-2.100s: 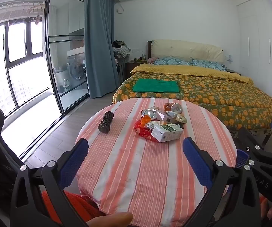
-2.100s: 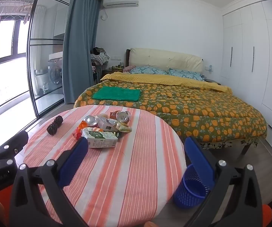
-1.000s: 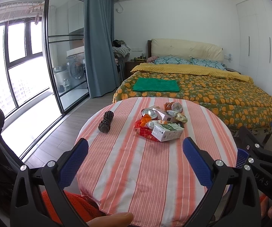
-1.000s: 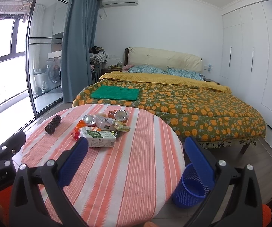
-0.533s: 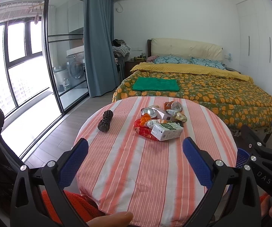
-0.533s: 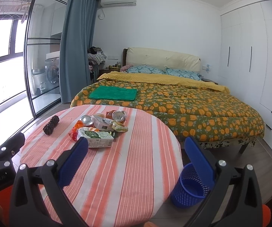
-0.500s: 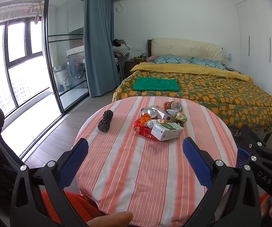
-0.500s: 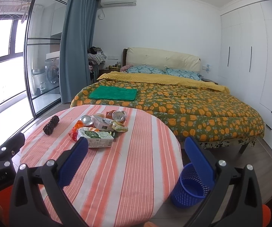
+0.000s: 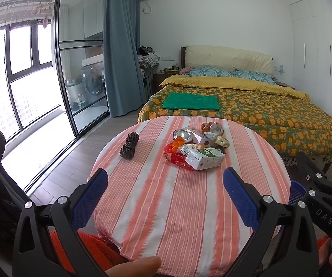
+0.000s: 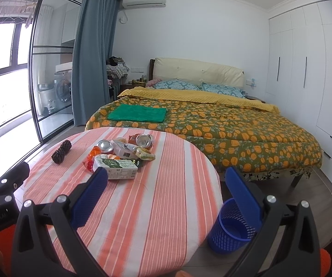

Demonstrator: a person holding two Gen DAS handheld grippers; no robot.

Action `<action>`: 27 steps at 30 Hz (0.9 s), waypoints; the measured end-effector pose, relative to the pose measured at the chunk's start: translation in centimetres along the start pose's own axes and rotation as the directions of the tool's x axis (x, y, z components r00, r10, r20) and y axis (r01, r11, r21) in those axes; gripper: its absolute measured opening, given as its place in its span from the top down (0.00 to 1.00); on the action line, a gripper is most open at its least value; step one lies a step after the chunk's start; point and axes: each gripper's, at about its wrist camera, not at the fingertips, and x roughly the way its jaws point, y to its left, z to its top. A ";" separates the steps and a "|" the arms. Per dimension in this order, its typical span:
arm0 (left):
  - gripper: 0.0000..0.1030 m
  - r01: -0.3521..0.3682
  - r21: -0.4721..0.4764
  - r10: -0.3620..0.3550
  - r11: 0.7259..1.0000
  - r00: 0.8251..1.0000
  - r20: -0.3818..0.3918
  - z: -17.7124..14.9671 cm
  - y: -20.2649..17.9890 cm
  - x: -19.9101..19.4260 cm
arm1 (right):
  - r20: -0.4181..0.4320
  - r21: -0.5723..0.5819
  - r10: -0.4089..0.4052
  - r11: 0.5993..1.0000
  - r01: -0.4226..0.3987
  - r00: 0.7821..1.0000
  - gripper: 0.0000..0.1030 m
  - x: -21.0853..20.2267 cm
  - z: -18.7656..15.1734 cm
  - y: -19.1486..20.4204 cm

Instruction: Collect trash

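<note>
Left gripper (image 9: 165, 185): jaws apart, empty.
Right gripper (image 10: 167, 184): jaws apart, empty.
Table (image 10: 161, 207): one, round, striped.
Trash (image 9: 197, 146): one pile mid-table; one carton (image 10: 116, 168), two cans.
Bin (image 10: 231, 228): one, blue, on floor beside table.

A round table under an orange-and-white striped cloth (image 9: 189, 207) carries a heap of trash (image 9: 198, 147) towards its far edge: a white-and-green drink carton (image 9: 204, 159) lying flat at the near side of the heap, a red crumpled wrapper (image 9: 175, 155) beneath it, and two dented metal cans (image 9: 183, 135) behind. A dark ridged pinecone-like object (image 9: 129, 145) lies apart near the left edge. On the wooden floor (image 10: 304, 198), beside the table's right edge, stands a blue mesh plastic wastebasket (image 10: 229, 230).
</note>
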 end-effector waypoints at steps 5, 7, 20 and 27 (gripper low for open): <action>0.04 0.000 0.001 0.000 1.000 1.000 -0.001 -0.9 0.0 0.5 | 0.000 0.001 -0.001 1.000 0.001 1.000 0.04 0.0 -0.1 -0.2; 0.04 0.000 0.000 0.000 1.000 1.000 -0.002 -0.7 0.0 0.5 | 0.000 0.000 -0.001 1.000 0.001 1.000 0.04 0.0 -0.1 -0.2; 0.04 0.000 0.001 0.000 1.000 1.000 -0.003 -0.7 0.0 0.5 | -0.008 0.007 -0.003 1.000 0.003 1.000 0.05 0.1 -0.6 -1.0; 0.04 0.000 0.001 0.000 1.000 1.000 -0.004 -0.7 0.0 0.5 | -0.012 0.010 -0.009 1.000 0.009 1.000 0.05 0.0 -0.7 -1.3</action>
